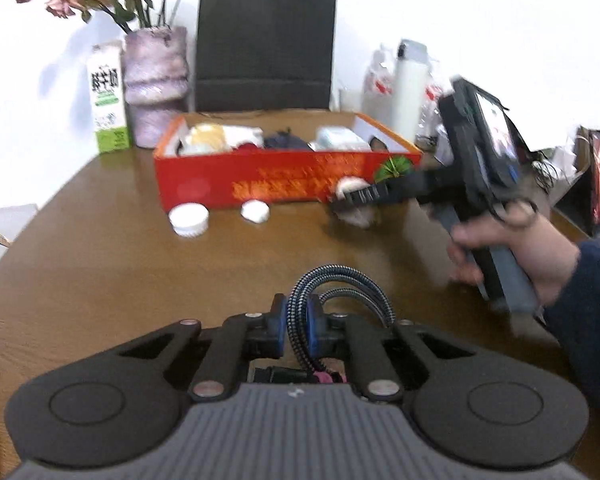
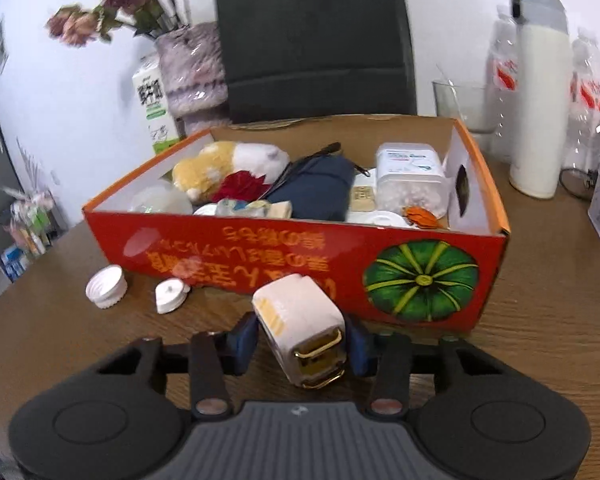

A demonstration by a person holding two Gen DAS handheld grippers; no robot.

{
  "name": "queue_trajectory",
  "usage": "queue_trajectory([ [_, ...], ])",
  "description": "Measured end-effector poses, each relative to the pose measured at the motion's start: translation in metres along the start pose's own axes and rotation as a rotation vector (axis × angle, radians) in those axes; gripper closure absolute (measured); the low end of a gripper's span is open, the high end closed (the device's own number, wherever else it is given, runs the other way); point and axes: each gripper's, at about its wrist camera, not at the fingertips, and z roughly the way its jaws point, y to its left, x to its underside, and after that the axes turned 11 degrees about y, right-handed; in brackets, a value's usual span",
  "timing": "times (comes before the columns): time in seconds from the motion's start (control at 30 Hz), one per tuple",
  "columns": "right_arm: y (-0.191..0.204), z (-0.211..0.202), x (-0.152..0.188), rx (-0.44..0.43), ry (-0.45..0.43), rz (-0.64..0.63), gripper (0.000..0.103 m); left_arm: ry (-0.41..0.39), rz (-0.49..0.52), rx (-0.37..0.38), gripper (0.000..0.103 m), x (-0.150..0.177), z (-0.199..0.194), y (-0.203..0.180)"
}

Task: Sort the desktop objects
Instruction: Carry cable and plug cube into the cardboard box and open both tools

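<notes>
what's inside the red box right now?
Red box holds a plush toy, dark blue cloth, a clear lidded tub, white lids and an orange item. Whatever lies beneath them is covered.

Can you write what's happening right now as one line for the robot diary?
left gripper: shut on braided cable | right gripper: shut on white box | red box: part-filled | two white caps: on table

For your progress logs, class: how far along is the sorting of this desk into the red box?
Done: the red box already holds a plush toy, a dark pouch and a tub. In hand: the left gripper is shut on a braided cable; the right gripper has a white block between its jaws. Left: two white caps on the table.
</notes>
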Motion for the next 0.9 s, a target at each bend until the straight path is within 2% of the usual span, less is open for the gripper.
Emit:
queue_trajectory([
  [0.23, 0.019, -0.042, 0.033, 0.014, -0.033, -0.052, 0.059, -0.077, -0.042, -0.047, 0.093, -0.027, -0.014, -0.003],
  [0.47, 0.001, -0.094, 0.072, -0.014, -0.156, 0.05, 0.059, -0.138, -0.076, -0.083, 0.093, -0.052, -0.034, -0.01],
  [0.67, -0.005, -0.108, 0.075, -0.009, -0.22, 0.091, 0.059, -0.174, -0.095, -0.117, 0.093, -0.065, -0.053, -0.016],
  [0.9, 0.007, -0.11, 0.076, -0.009, -0.235, 0.046, 0.059, -0.203, -0.126, -0.112, 0.093, -0.075, -0.065, -0.013],
])
